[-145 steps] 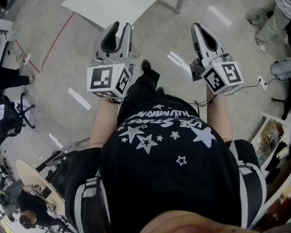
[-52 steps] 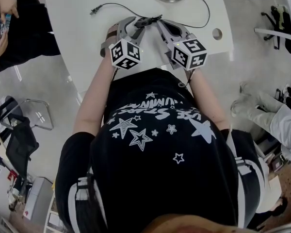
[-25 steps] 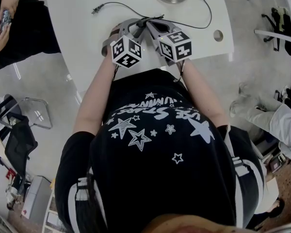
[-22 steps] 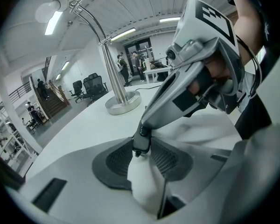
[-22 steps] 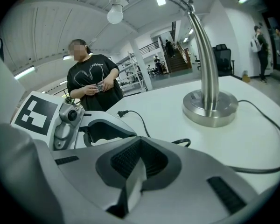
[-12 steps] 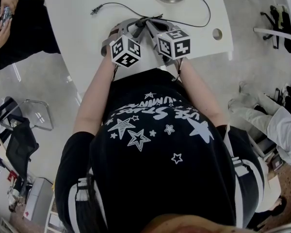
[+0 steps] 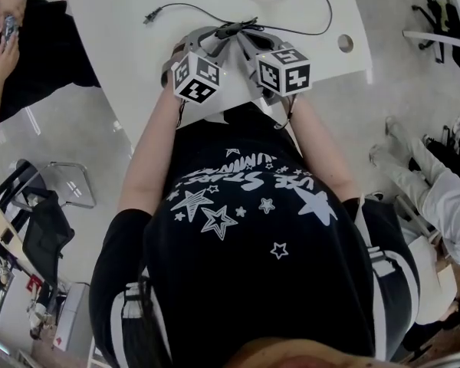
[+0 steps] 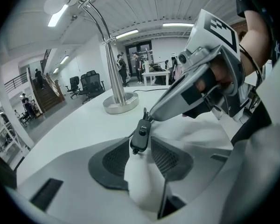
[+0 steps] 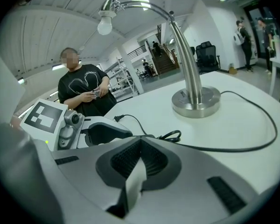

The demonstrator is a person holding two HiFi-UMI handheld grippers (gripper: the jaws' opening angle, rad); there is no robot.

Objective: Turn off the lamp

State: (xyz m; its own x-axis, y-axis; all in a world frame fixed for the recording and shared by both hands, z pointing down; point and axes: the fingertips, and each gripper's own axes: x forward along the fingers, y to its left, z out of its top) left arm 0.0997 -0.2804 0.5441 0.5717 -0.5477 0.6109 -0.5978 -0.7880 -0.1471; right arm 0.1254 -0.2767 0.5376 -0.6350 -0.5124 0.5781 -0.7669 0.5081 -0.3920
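Nearly six seconds back both grippers hung over the floor; now they meet low over the white table (image 7: 123,60), and since half a second ago the right one's marker cube (image 7: 284,70) has edged slightly outward. The left gripper (image 8: 139,148) has its jaws closed on the black inline switch (image 8: 141,135), pinched at the pad tips. The right gripper (image 9: 141,141) has its jaws pressed together on nothing, and its nose touches the switch from above. The lamp (image 9: 191,85) stands farther back on the table on a round metal base (image 9: 196,101), its bulb (image 9: 104,26) arching out; whether it glows cannot be told. Its cord (image 9: 252,143) loops across the table to the switch, and the plug (image 7: 148,18) lies loose at the left. A person in black (image 9: 86,90) stands at the table's far edge
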